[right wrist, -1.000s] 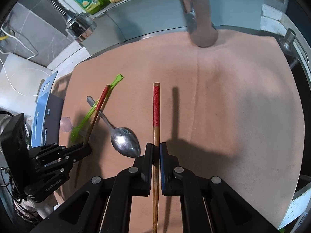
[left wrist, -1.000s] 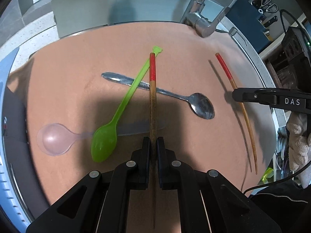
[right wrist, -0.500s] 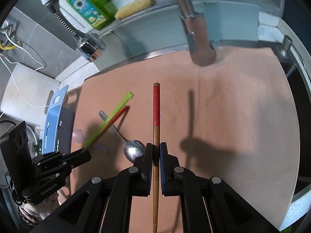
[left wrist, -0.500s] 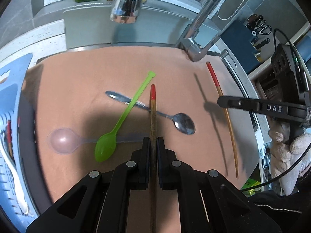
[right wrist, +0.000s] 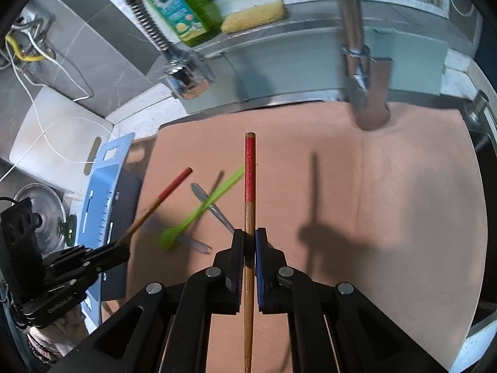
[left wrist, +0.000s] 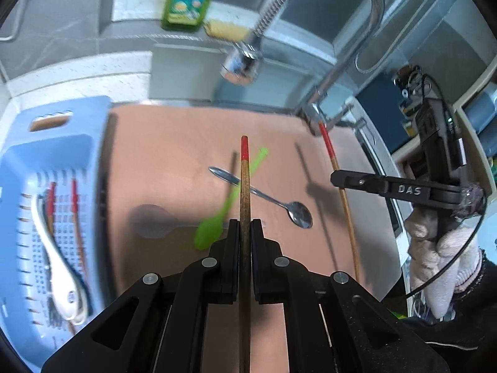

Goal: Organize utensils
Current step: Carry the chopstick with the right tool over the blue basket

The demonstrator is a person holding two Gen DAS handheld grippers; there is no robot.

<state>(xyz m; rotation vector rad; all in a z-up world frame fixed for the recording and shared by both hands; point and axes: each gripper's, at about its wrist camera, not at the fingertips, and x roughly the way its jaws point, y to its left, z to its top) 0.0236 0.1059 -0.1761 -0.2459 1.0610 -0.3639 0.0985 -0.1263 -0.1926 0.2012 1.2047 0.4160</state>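
Left claw clamped on red-tipped chopstick; right claw clamped on second chopstick. We hold both clear above pink mat. We judge step: carry pair to blue basket at mat's left edge, where white spoon and other sticks already lie. Next move calls for swinging left, lowering tips into basket, then letting go. Green spoon, metal spoon, clear spoon remain on mat. Readable writing: "DAS" on right claw's arm. Green soap bottle label blurred, unreadable.
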